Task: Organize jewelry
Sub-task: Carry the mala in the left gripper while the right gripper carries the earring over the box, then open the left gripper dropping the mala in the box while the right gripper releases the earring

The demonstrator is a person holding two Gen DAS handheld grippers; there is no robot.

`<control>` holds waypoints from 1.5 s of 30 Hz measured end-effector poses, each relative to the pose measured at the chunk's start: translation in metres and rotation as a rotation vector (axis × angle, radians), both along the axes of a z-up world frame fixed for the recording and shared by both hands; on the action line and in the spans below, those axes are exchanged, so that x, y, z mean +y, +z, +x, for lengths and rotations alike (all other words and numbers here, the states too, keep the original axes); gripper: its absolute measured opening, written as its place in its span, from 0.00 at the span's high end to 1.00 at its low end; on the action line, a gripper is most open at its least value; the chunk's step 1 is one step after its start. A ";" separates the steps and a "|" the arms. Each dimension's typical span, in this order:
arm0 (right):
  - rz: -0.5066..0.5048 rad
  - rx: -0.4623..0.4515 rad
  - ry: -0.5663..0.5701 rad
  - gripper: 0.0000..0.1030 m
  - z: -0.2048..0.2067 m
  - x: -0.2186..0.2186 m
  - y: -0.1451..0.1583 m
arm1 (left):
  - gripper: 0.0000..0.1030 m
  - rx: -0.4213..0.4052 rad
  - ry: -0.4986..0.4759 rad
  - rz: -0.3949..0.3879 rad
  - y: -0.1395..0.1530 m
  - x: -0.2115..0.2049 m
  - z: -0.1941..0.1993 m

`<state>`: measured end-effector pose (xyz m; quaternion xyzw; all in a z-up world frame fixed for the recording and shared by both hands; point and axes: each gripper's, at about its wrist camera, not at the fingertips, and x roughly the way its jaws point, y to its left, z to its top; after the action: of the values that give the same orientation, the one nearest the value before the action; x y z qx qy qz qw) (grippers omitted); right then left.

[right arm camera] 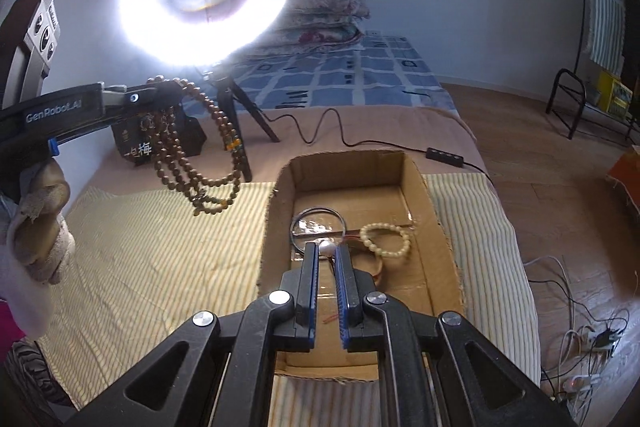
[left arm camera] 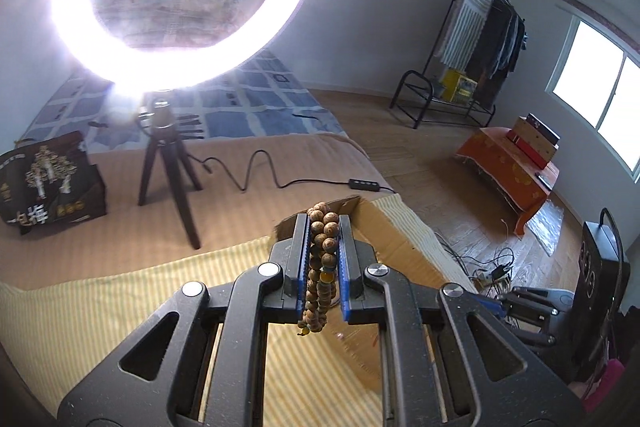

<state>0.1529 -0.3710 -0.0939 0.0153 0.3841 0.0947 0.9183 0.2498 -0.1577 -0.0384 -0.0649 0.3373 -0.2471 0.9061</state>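
Left gripper (left arm camera: 323, 227) clamped on a long strand of brown wooden beads (left arm camera: 322, 259), bunched between the blue pads and hanging in several loops. From the right wrist view, same strand (right arm camera: 188, 155) dangling in the air, off to the left of the cardboard box (right arm camera: 434, 211) and above the striped yellow cloth (right arm camera: 160, 267), not yet over the box opening.

Right gripper (right arm camera: 325, 255) low over the box, jaws drawn close together with a narrow gap; a white pearl-like bead (right arm camera: 326, 248) sitting right at the fingertips, but cannot tell whether pinched or merely lying behind them. Already resting inside the box: a thin metal ring (right arm camera: 317, 211) and a cream bead bracelet (right arm camera: 386, 241), just beside each other, with a red cord running between the bracelet and the gripper's tips.

Risks, judged from here:
- Swinging loops catching on the box's ragged front edge or on the right gripper during the carry across, dragging the strand out of the pads
- Release too early, dropping beads on the cloth outside the box
- Long loops landing across the ring and bracelet and tangling with the red cord, undoing any tidy layout
- Only part of the bundle truly pinched, so 1 or 2 loops slipping free under their own weight
- Crowding of the 2 grippers over a small box, leading to a knock that shifts the box on the soft bedding
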 end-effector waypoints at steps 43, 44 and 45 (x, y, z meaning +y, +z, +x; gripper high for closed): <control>-0.041 0.062 -0.055 0.28 0.009 -0.008 -0.020 | 0.75 0.002 -0.060 0.174 -0.038 -0.096 0.031; -0.047 0.063 -0.054 0.27 0.009 -0.007 -0.021 | 0.56 -0.004 -0.057 0.170 -0.037 -0.095 0.030; -0.050 0.063 -0.056 0.24 0.009 -0.007 -0.021 | 0.45 -0.010 -0.052 0.162 -0.036 -0.093 0.029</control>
<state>0.1620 -0.3775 -0.1146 0.0058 0.4146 0.0589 0.9081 0.2791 -0.2506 -0.0745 0.0188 0.3531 -0.2428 0.9033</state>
